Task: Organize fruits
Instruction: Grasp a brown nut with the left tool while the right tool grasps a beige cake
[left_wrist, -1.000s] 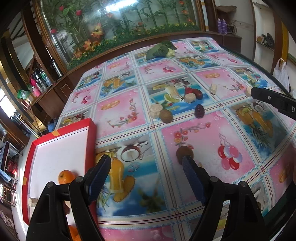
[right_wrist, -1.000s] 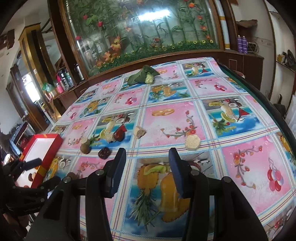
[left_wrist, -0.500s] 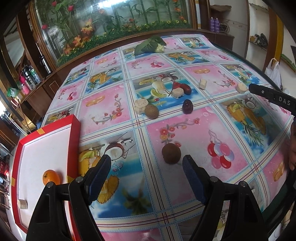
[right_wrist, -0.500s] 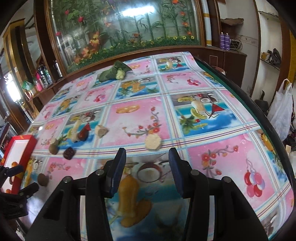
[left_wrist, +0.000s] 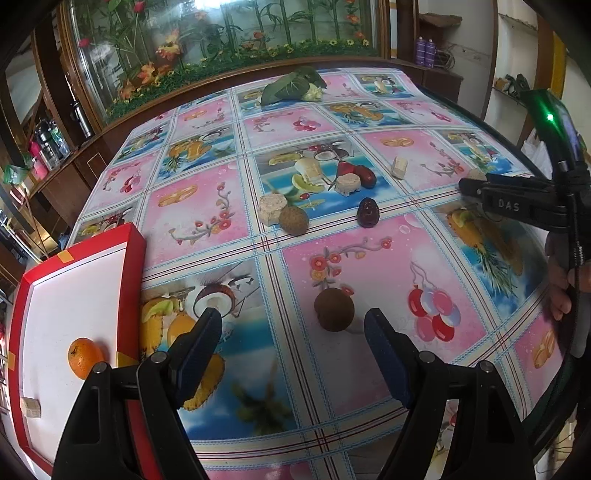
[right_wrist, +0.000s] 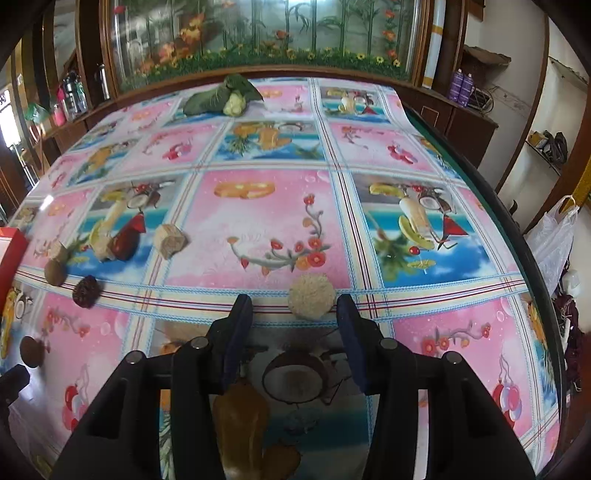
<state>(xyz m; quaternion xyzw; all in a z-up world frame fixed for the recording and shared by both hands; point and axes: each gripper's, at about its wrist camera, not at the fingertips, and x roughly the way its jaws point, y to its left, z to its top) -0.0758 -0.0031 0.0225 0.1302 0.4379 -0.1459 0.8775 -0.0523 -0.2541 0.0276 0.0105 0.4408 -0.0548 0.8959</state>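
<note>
Fruit-print tablecloth (left_wrist: 229, 229): round brown fruit (left_wrist: 333, 309) just ahead of spread, empty left gripper (left_wrist: 293, 325); right gripper (right_wrist: 294, 308) likewise spread, beside pale round piece (right_wrist: 311, 296).

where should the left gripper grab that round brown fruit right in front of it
Grip the round brown fruit across its widest middle, coming straight forward and down with the open left gripper. It sits alone on the tablecloth, nothing crowding either side.

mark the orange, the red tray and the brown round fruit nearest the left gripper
orange (left_wrist: 84, 358): left wrist view, middle of its peel.
red tray (left_wrist: 131, 266): left wrist view, on its right red wall.
brown round fruit (left_wrist: 333, 309): left wrist view, centre of its top surface.
</note>
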